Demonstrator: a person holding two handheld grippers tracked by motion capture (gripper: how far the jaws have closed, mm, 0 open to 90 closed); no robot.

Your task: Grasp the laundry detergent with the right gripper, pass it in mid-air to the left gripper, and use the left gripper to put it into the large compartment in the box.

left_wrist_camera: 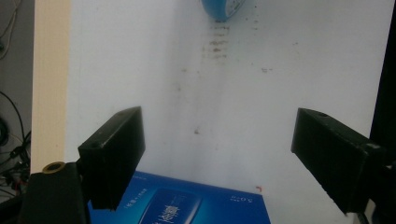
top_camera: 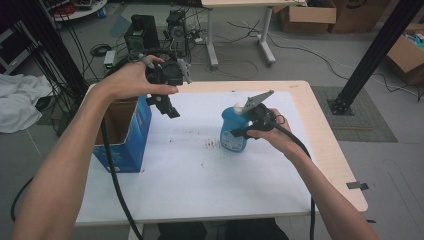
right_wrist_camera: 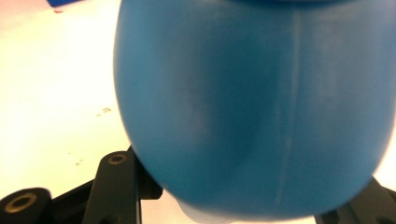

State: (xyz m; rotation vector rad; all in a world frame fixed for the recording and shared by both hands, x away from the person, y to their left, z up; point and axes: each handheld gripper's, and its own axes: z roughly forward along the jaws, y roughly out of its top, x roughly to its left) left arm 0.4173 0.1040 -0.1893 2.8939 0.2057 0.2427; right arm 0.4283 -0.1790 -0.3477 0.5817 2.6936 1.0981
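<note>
Filling the right gripper view, the blue bottle (right_wrist_camera: 254, 107) sits so close to the lens that it is blurred; its label faces away, so no writing can be read, and the jaw tips are hidden beside its body. From the high view, the right gripper (top_camera: 252, 122) is clenched on this bottle, which stands upright on the white table cover (top_camera: 200, 170) near the table's middle, its white cap (top_camera: 239, 108) partly covered by the gripper's grey plate. The left gripper (top_camera: 167, 102) is held in the air above the table's left part, beside the open blue carton (top_camera: 125, 135); its own view shows both jaws spread wide with nothing between them. That view cuts the carton (left_wrist_camera: 187, 203) off at the bottom edge; white print on its blue face is too small and blurred to read. The bottle's base (left_wrist_camera: 223, 9) is cropped at the top edge. Dark specks (left_wrist_camera: 217, 42) mark the cover just beside it.
</note>
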